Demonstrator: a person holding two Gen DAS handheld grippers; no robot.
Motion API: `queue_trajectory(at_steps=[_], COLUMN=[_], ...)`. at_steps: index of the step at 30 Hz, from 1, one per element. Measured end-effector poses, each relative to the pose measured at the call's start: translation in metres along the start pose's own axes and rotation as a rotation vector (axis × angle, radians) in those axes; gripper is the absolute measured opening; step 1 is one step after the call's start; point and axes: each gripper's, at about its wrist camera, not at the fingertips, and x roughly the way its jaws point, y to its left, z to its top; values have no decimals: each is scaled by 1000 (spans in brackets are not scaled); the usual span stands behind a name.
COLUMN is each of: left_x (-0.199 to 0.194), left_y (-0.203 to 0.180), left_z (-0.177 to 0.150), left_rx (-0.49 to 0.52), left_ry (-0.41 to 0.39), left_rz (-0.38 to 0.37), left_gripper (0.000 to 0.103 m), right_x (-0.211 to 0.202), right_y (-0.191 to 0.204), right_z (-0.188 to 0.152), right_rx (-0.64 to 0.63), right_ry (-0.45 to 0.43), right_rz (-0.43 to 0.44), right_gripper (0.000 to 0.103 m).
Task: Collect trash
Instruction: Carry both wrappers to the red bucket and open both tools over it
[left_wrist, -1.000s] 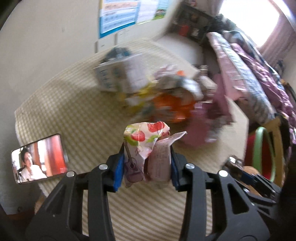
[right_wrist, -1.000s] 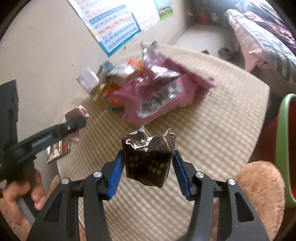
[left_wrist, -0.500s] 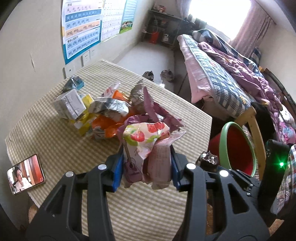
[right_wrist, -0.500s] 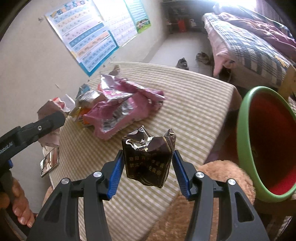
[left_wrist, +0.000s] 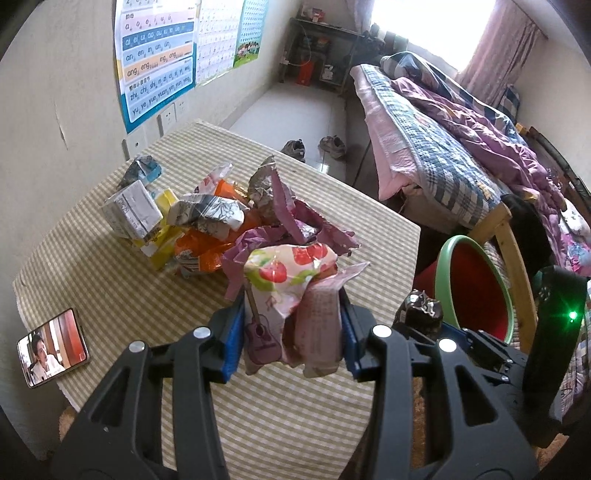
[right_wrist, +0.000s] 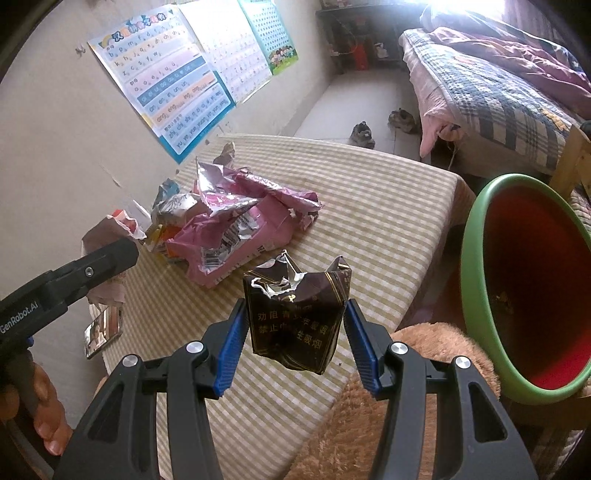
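**Count of things in view**

Two grippers: the left gripper (left_wrist: 290, 341) and the right gripper (right_wrist: 293, 345), each holding one wrapper. One red bucket (right_wrist: 476, 236) at the right edge. One phone (left_wrist: 53, 352) at lower left. Two shoes (left_wrist: 314, 147) on the floor, upper centre. The trash pile (left_wrist: 221, 225) holds perhaps eight pieces, overlapping too much to count surely.

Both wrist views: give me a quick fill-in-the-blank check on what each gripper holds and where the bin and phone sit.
1. The right gripper is shut on a crumpled dark ______ pack.
2. The left gripper grips a wrapper printed with red ______.
3. The bin beside the table has a ______ rim.
4. The phone lies on the table with its screen ______.

Missing words: brown; strawberries; green; on
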Motion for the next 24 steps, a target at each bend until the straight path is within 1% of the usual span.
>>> queue_trajectory(at_steps=[4,11,24], left_x=[-1,2,12], left_y=[-5,-15,-45], left_z=[0,-1,0], left_rx=[13,27,77], left_ry=[-5,9,37], left_rz=[0,-11,-58], left_gripper=[41,41,41], right_x=[-4,-10,-20], right_y=[-4,-15,-40], right_z=[0,-1,-1], right_rx=[3,23,80], right_ry=[-8,-17,-35], right_rz=[-7,-25,-53], right_gripper=[51,51,51])
